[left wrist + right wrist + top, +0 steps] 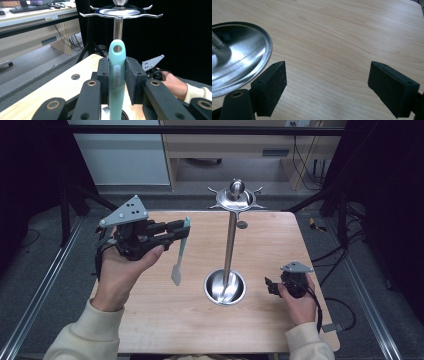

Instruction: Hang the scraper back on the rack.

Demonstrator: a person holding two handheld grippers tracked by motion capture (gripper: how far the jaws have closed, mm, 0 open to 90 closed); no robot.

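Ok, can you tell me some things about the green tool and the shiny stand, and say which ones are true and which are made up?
1. The left gripper is shut on the mint-green plastic spatula with a hole in its handle. True.
2. The spatula already hangs on the tall shiny steel stand with hooks at the top. False: it is held in the air to the left of the stand.
3. The right gripper is open and holds nothing. True.
4. The right gripper is lifted high above the hooks. False: it sits low over the light wooden table, beside the stand's round base.
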